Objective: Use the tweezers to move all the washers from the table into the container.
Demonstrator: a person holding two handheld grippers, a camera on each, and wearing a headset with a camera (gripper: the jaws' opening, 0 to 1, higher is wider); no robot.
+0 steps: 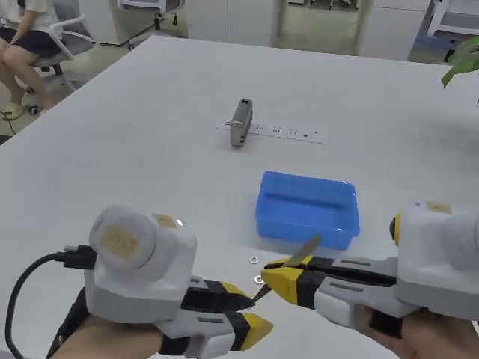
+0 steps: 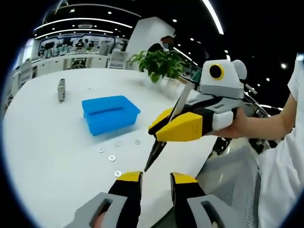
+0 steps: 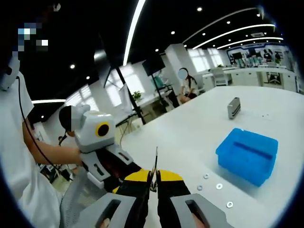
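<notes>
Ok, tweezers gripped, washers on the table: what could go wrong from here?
The right tool clamps the tweezers partway along, so pressing down may twist them in the grip.
The washers lie flat; a tip could flick one away instead of pinching it.
The open left tool sits close to the tips and might knock them.

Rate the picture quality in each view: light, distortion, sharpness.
Head view: soft, even light with no hard shadows; the blue container is sharp, the washers tiny but clear. Left gripper view: the fisheye curves the white table, and the ceiling strips glare against a dark ceiling. Right gripper view: same bending; the tweezers read as a thin line.
</notes>
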